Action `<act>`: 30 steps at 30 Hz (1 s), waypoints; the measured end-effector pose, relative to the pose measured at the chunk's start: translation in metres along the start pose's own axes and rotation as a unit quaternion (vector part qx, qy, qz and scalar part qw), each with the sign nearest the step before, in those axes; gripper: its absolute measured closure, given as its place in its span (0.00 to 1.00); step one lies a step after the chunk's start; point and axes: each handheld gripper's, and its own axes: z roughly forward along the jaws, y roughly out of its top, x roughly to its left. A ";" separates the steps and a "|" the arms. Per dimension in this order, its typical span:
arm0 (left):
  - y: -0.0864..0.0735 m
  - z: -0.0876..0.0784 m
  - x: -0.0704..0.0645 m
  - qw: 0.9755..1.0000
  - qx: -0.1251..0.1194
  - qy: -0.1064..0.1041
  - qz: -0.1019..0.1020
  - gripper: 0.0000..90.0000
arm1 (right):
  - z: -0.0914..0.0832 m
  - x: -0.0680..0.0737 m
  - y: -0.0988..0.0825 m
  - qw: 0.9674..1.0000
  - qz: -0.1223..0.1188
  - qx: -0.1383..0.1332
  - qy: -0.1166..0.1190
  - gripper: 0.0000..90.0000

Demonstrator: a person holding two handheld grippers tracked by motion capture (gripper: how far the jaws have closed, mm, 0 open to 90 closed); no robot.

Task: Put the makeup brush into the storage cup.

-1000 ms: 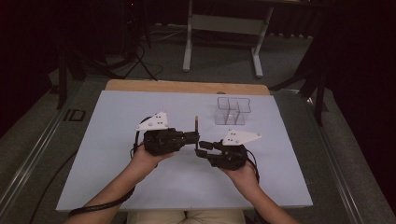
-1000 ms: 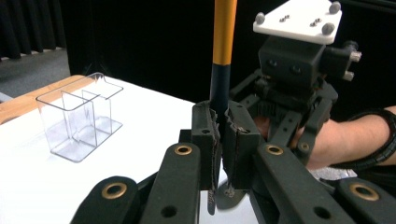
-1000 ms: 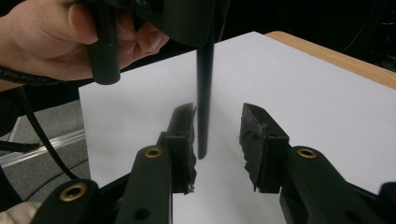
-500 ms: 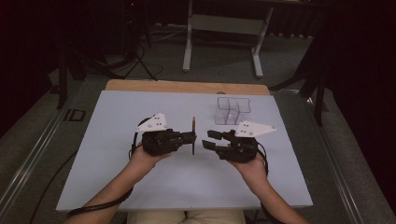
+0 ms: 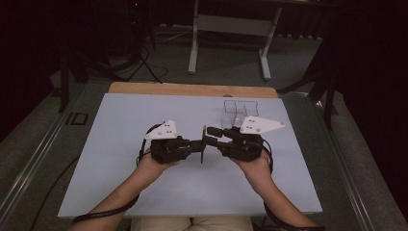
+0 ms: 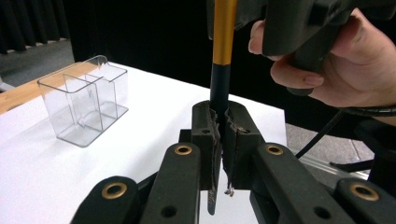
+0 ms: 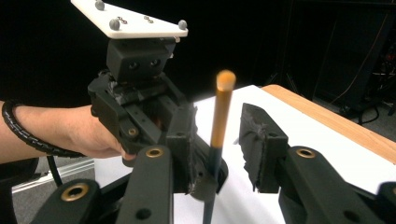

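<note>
High view shows both hands meeting over the desk (image 5: 120, 192). The left gripper (image 6: 219, 135) fingers are clenched on a brush (image 6: 223, 42), standing upright. The right gripper (image 7: 215, 140) fingers are released around it. Next, they should probably squeeze the brush.

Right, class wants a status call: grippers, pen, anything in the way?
Left gripper shut on pen, pen upright. Right gripper open around it. Clear box stands apart behind.

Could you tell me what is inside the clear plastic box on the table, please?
The clear box has dividers and looks empty in the left gripper view; its far corner is hard to judge.
</note>
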 end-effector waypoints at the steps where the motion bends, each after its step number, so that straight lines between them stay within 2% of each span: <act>1: 0.000 0.000 0.000 1.000 0.000 -0.003 0.000 0.94 | 0.001 0.001 0.001 1.000 -0.003 -0.001 0.000 0.75; 9: -0.001 0.001 0.000 1.000 -0.003 -0.007 -0.002 0.94 | 0.008 0.002 0.004 1.000 -0.007 0.007 0.002 0.83; 14: -0.001 0.000 0.000 1.000 -0.011 -0.019 -0.003 0.94 | 0.008 0.001 0.006 1.000 -0.006 0.009 0.002 0.86; 19: 0.000 0.001 -0.002 1.000 -0.011 -0.023 0.005 0.94 | 0.008 0.002 0.006 1.000 -0.007 0.014 0.003 0.92; 30: -0.002 0.002 -0.002 0.999 -0.021 -0.028 0.000 0.92 | 0.008 0.000 0.008 1.000 -0.005 0.019 0.014 0.93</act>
